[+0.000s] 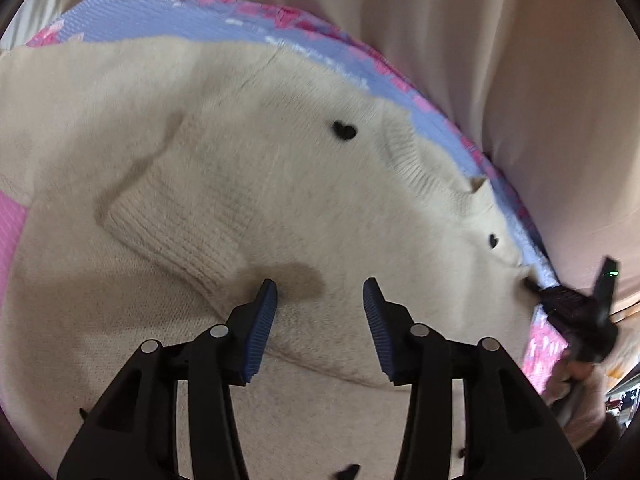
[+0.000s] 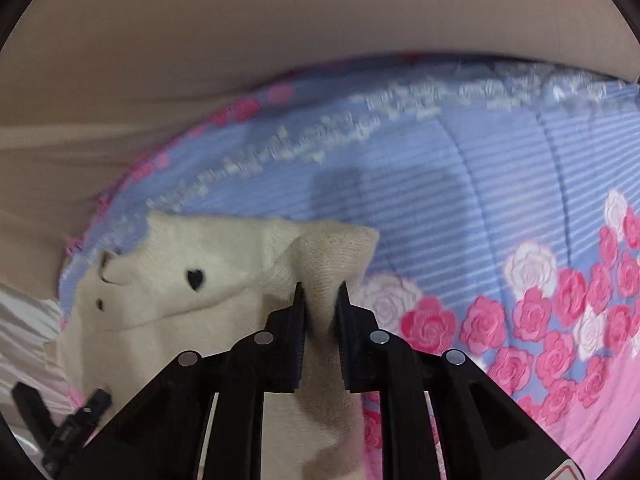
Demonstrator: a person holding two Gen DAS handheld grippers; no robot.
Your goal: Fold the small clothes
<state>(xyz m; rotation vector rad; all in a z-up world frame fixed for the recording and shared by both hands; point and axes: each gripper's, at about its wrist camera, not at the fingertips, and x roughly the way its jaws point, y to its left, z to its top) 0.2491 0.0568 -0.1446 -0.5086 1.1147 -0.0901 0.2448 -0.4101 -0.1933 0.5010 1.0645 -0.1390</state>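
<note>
— Cream knit sweater (image 1: 248,184)?
— Spread on floral bedspread (image 2: 500,168).
— Left hand-held gripper (image 1: 320,320)?
— Released, above sweater, empty.
— Right hand-held gripper (image 2: 320,304)?
— Clenched on sweater edge, at 4 o'clock.

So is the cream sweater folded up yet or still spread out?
Partly folded: the cream sweater has a sleeve laid over its body, and the right hand-held gripper pinches a raised corner.

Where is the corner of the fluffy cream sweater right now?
In the right wrist view, the sweater corner sits center frame, pinched in the right gripper, lifted above the blue rose quilt.
</note>
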